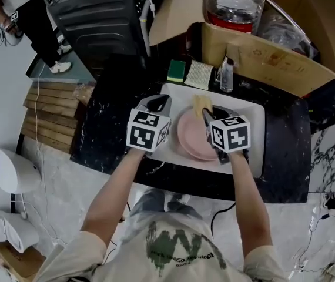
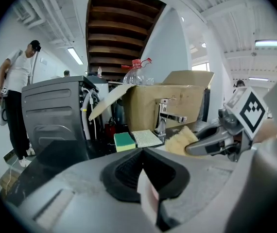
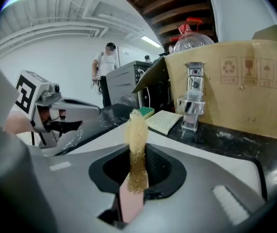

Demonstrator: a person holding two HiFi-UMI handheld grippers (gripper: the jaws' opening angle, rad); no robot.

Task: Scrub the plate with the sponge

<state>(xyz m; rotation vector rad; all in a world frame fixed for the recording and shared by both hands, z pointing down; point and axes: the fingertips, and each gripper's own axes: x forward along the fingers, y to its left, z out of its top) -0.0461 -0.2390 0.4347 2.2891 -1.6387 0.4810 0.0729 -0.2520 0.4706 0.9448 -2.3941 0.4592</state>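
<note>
**Obs: sponge clamped over plate, left tongs idle**

- Counter [image 1: 285, 157]: black, marbled. A white tray [image 1: 255, 122] lies at its middle and reaches almost to the near edge.
- Plate [image 1: 192, 137]: pale pink, round, plain. It lies flat in the tray, left of the tray's centre. The right tongs cover its right part.
- Sponge [image 1: 201, 103]: yellow-tan, coarse and fibrous, loofah-like. It is a thin slab standing on edge, and its frayed top rises above the jaws in the right gripper view [image 3: 137, 135]. It sits at the plate's far rim. Whether it touches the plate cannot be read from above.
- Right gripper [image 1: 214, 113]: jaws clamped on the sponge's lower half.
- Left gripper [image 1: 157, 103]: jaws closed together with no object seen in them. It is over the tray's left margin, just beside the plate. Contact with the tray is not clear.
- Far edge of counter: a green sponge [image 1: 176, 70], with a white ribbed pad [image 1: 199, 74] touching its right side. A chrome faucet [image 1: 227, 75] stands next along.
- A cardboard box [image 1: 261, 57] stands behind the far edge, toward the far right corner.
</note>
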